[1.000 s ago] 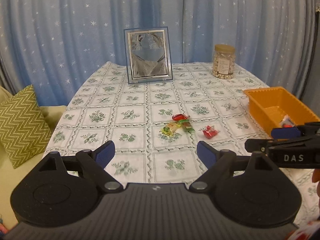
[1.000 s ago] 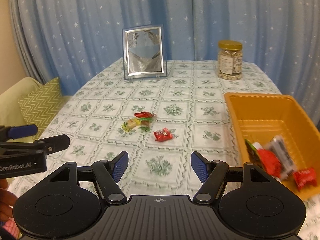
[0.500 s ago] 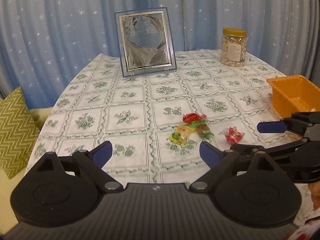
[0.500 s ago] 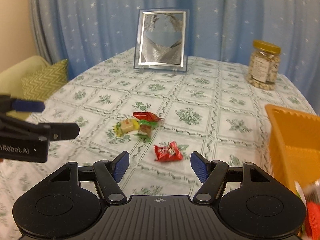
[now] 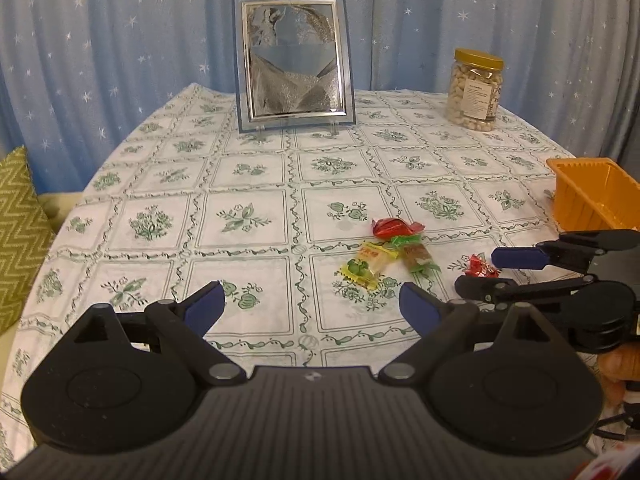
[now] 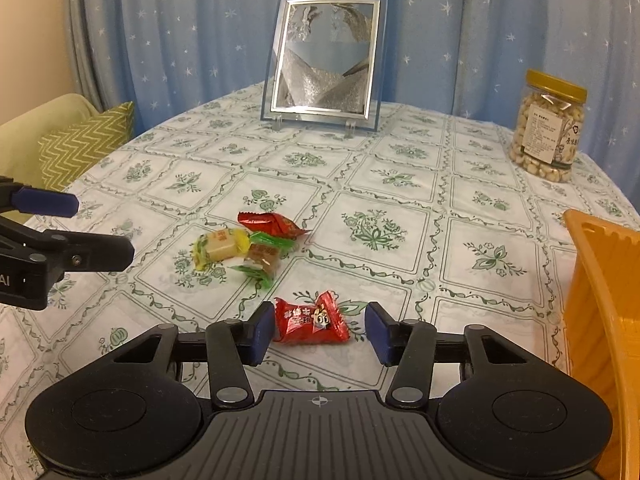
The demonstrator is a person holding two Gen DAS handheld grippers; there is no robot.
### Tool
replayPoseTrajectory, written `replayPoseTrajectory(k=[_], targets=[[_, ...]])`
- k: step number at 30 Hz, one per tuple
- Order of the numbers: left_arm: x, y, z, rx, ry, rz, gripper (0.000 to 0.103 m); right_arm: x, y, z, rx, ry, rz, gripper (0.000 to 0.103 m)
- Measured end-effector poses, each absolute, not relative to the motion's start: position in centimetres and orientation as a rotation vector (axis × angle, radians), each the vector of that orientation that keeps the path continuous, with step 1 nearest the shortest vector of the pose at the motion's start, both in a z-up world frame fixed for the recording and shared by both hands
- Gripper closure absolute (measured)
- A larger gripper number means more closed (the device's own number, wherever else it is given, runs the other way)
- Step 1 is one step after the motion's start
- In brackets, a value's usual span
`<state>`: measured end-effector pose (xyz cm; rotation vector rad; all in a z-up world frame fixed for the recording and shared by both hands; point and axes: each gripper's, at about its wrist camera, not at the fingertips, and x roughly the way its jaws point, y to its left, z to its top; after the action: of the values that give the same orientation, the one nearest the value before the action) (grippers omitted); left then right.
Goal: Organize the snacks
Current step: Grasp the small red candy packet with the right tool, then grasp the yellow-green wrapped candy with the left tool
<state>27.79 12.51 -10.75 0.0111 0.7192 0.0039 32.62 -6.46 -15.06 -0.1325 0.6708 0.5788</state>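
A red wrapped candy lies on the flowered tablecloth between the jaws of my right gripper. Those jaws are closing: the left pad is at the wrapper's edge, while a gap remains at the right pad. Just beyond lie three more candies, close together: a red one, a yellow one and a green-wrapped one. My left gripper stands wide open and empty above the cloth, short of the yellow candy. The orange basket is at the right.
A silver picture frame stands at the back of the table, with a yellow-lidded jar of nuts to its right. A green zigzag cushion lies off the left edge. Blue starred curtains hang behind. A hand holds the right gripper.
Both grippers have come forward and down toward the candies. The right jaws have narrowed around the lone red candy. The basket has slid toward the right edge of both views.
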Motion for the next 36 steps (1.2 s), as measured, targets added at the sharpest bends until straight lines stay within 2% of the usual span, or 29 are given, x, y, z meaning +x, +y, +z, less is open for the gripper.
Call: replayPoseTrajectory(k=[4, 5, 16, 21, 34, 36], targets=[[27.9, 12.6, -10.9, 0.007, 0.724, 0.005, 0.01, 32.6, -6.4, -14.9, -0.134, 0.681, 0.58, 0.069], [27.9, 12.5, -10.9, 0.008, 0.723, 0.005, 0.01, 32.6, -6.3, -14.8, -0.135, 0.682, 0.582, 0.077], [29.3, 12.3, -11.7, 0.021, 0.692, -0.012, 0.012, 32.9, -6.5, -13.3, -0.099, 0.668, 0.525, 0.08], [30.8, 11.5, -12.6, 0.046, 0.688, -0.051, 0.029, 33.4, -7.4, -12.8, -0.05, 0.685, 0.488, 0.08], [33.8, 9.1, -14.7, 0.158, 0.703, -0.123, 0.06, 34.4, -8.1, -12.7, 0.009, 0.713, 0.441, 0.08], [34.0, 9.1, -14.8, 0.144, 0.706, -0.133, 0.069, 34.5, -8.2, -12.6, 0.016, 0.713, 0.437, 0.08]])
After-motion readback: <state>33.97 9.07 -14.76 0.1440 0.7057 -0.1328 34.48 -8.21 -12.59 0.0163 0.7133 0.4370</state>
